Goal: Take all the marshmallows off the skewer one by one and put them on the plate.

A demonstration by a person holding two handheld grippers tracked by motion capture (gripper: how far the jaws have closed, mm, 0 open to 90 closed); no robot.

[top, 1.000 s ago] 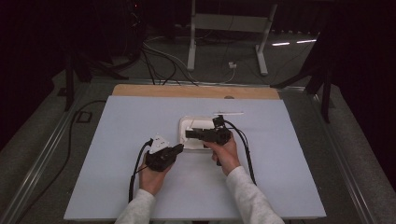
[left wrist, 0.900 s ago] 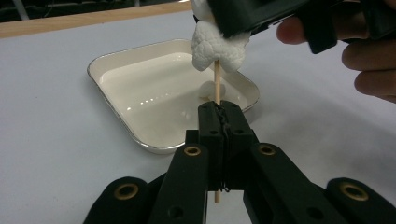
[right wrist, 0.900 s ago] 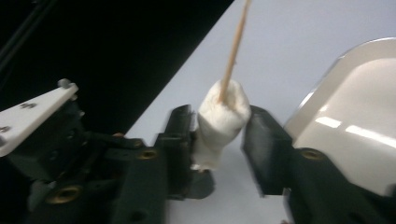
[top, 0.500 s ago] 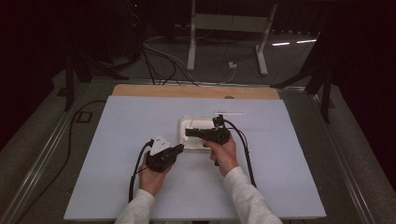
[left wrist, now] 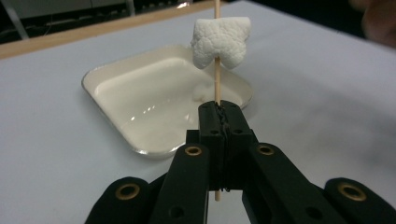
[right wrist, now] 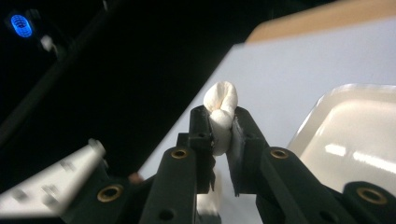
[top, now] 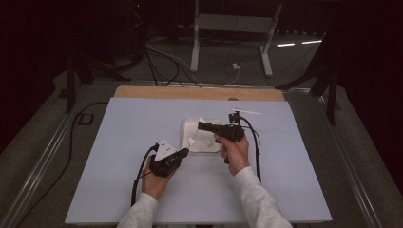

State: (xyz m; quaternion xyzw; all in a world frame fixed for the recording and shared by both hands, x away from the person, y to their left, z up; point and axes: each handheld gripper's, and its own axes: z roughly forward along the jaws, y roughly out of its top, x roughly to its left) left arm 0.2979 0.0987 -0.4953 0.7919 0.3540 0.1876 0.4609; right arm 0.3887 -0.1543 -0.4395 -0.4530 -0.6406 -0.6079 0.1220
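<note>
Here, nearest the person, the left gripper (top: 183,152) hovers low over the white table (top: 119,190), its jaws clenched on a thin wooden skewer (left wrist: 216,88) that stands roughly upright. One marshmallow (left wrist: 221,42) is already threaded on that stick, sitting clear above the jaw tips, with bare stick rising out of its top. In the left gripper view a further small white piece (left wrist: 200,93) lies in the tray, partly hidden behind the skewer.

Just beyond, the right gripper (top: 202,126) is held over the cream-coloured rectangular tray (top: 187,127); its jaws have just been closing and now squeeze a second marshmallow (right wrist: 221,116), which bulges out past the jaw tips and is visibly pinched at the waist. Farther back lie a small black-and-white item (top: 240,113) and the wooden edge (top: 199,93) of the table.

The step in hand appears to be threading the second marshmallow onto the skewer. To do it well, the left gripper should keep the stick steady and near vertical, while the right carries its piece above the stick's free end and presses it down along the stick's axis, through the soft bulging centre and not the pinched part. The grip looks firm enough; more squeeze would likely deform the sweet, and a sideways push could bend the stick or make it slip in the left jaws.
</note>
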